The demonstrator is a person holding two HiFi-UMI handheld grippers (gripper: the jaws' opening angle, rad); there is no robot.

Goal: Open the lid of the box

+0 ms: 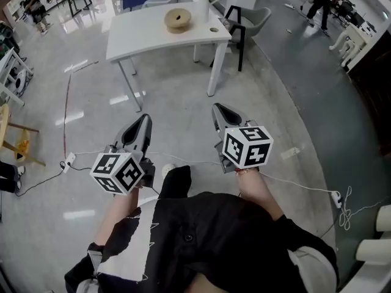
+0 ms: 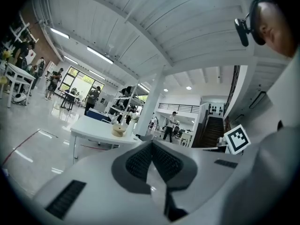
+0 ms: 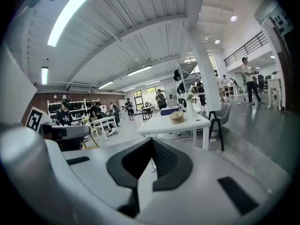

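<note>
Both empty, jaws together: left gripper [image 1: 144, 119] & right gripper [image 1: 220, 108]; box [image 1: 178, 19] sits on the table [image 1: 137, 38], well ahead (lid looks on); reach it w/ jaws like that and you'll prob. shove it, not grip.

Tan box [image 1: 178, 19], white table [image 1: 146, 32], black-and-white square-patterned marker cubes [image 1: 247, 146], pale grey floor [image 1: 293, 102]

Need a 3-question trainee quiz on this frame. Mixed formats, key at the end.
1. Where does the round box stand? A) white table B) floor C) chair
2. Fill in: the jaws of the left gripper and the right gripper are both ____.
3. True or false: a gripper touches the box.
Key: 1 A; 2 shut; 3 false.
</note>
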